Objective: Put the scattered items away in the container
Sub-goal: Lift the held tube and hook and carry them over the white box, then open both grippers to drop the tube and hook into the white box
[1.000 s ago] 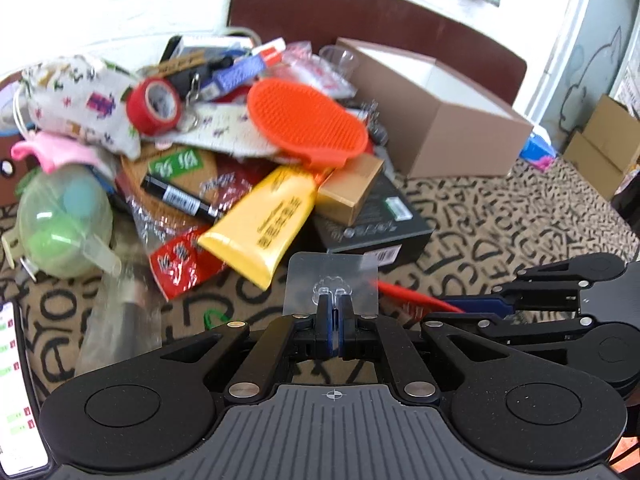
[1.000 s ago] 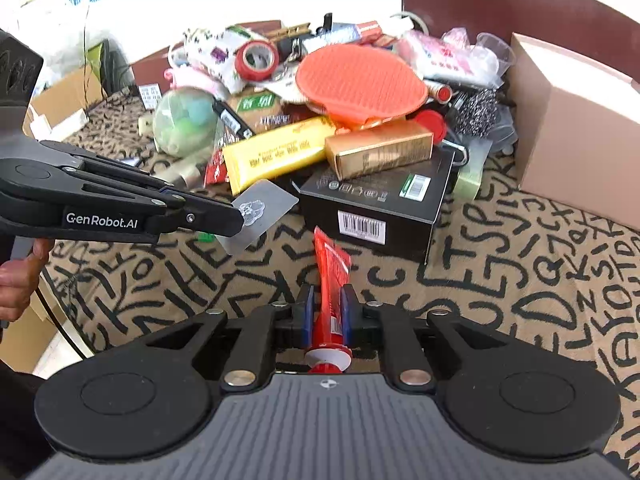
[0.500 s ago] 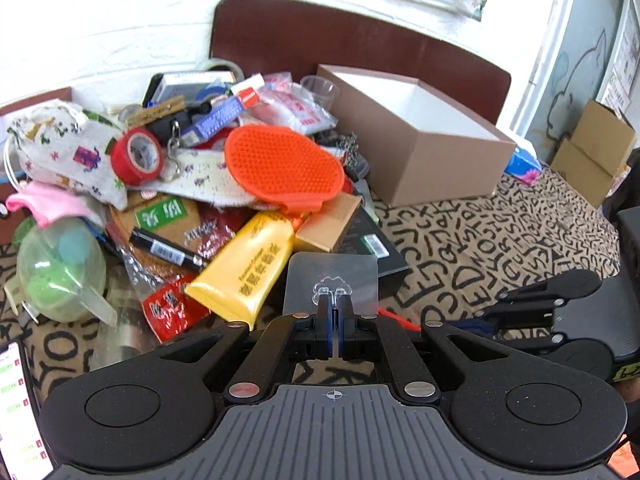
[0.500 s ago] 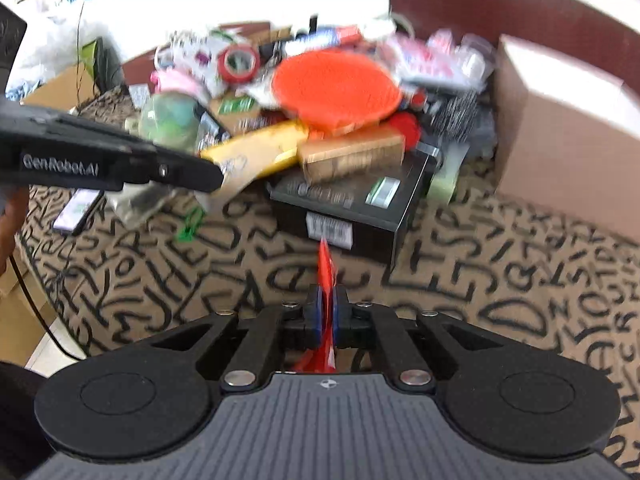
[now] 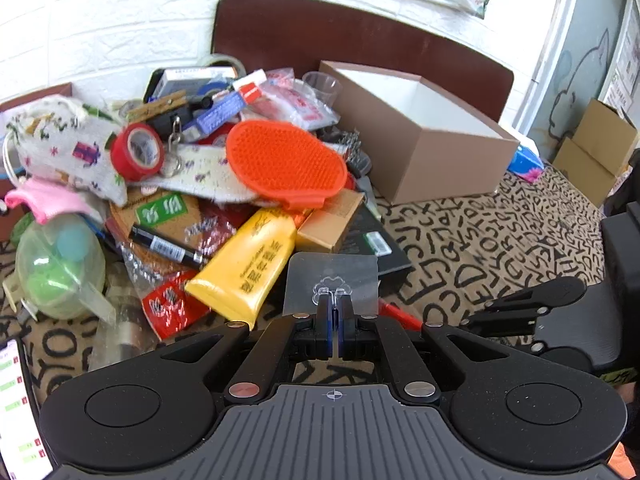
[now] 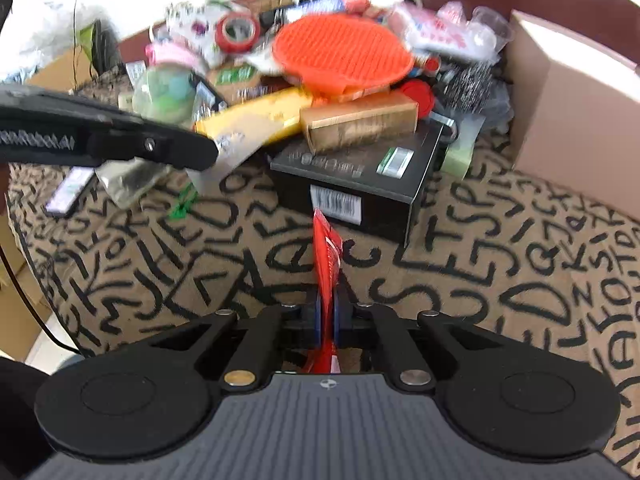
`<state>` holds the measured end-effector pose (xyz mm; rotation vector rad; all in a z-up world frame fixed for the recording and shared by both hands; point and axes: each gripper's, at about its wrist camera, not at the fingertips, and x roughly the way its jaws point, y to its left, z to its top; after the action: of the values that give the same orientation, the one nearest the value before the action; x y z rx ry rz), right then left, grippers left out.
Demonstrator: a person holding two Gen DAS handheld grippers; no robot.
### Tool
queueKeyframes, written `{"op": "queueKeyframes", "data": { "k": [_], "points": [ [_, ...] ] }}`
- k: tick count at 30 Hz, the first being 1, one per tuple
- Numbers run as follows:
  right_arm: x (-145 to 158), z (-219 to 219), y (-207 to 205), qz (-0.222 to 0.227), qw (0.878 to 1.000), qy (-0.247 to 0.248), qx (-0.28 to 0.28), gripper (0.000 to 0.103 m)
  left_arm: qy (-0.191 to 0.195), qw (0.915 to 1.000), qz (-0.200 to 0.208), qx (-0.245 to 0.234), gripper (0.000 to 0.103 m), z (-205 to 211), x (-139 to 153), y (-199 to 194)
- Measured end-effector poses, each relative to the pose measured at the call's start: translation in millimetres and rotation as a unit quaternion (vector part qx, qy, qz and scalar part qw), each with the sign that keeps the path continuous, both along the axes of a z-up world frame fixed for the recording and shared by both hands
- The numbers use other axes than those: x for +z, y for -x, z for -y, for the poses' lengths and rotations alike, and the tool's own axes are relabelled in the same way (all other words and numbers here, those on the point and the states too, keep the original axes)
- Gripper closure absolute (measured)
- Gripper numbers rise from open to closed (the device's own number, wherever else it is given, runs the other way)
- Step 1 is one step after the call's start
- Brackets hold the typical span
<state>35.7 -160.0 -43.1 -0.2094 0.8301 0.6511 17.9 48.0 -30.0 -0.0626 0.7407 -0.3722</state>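
White brick-pattern wall (image 5: 100, 28) ahead of me, dark brown chair back (image 5: 360, 44) against it. Table under a tan letter-print tablecloth (image 5: 500, 248). Cardboard boxes (image 5: 596, 148) at right by a pale cat-drawing panel (image 5: 576, 76). Bright daylight.

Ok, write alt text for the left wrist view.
The left gripper is shut on a clear adhesive hook, held above a letter-patterned tablecloth. Behind it lies a heap with a yellow tube and an orange brush; an open brown box stands to the right.
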Motion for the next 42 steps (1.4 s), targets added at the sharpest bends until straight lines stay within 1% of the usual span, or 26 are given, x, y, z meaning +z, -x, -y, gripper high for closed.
{"op": "queueKeyframes", "data": {
  "k": [6,10,13,16,19,22,25,29,32,34,37,42],
  "points": [
    [34.5,20.8,-6.2,0.043,0.998,-0.032,-0.022,0.097,-0.001,0.9992,0.038,-0.016,0.103,11.0,25.3,-10.1],
    [62.1,33.6,-16.2,0.081,0.995,-0.040,-0.034,0.097,-0.001,0.9970,0.068,-0.036,0.103,27.7,50.3,-26.1],
    [86.4,45.9,-23.8,0.112,0.991,-0.047,-0.046,0.097,0.009,0.9949,0.087,-0.051,0.103,41.5,72.3,-40.0],
    [109.4,59.9,-35.3,0.138,0.987,-0.056,-0.059,0.097,0.023,0.9936,0.091,-0.062,0.103,56.1,91.2,-58.6],
    [129.8,74.0,-50.2,0.159,0.982,-0.063,-0.074,0.097,0.027,0.9928,0.095,-0.068,0.103,75.3,106.7,-78.8],
    [145.9,87.8,-72.8,0.169,0.979,-0.067,-0.096,0.097,0.037,0.9924,0.093,-0.071,0.103,94.6,121.1,-103.5],
    [156.6,98.2,-99.0,0.171,0.976,-0.064,-0.116,0.097,0.036,0.9924,0.093,-0.072,0.103,115.8,131.9,-129.4],
    [162.9,111.4,-135.9,0.172,0.973,-0.048,-0.144,0.097,0.028,0.9940,0.079,-0.070,0.103,143.0,131.7,-168.1],
    [157.4,122.1,-165.6,0.168,0.971,-0.029,-0.166,0.097,0.028,0.9957,0.055,-0.069,0.103,162.3,121.5,-202.5],
    [148.8,130.8,-187.1,0.162,0.970,-0.017,-0.180,0.097,0.031,0.9968,0.030,-0.067,0.103,173.3,109.7,-226.1],
    [134.7,144.7,-216.5,0.141,0.969,-0.003,-0.200,0.097,0.032,0.9976,-0.006,-0.061,0.103,187.8,87.7,-258.4],
    [103.2,163.2,-257.9,0.097,0.971,0.023,-0.219,0.097,0.015,0.9977,-0.050,-0.044,0.103,213.2,50.9,-307.2]
  ]
}}
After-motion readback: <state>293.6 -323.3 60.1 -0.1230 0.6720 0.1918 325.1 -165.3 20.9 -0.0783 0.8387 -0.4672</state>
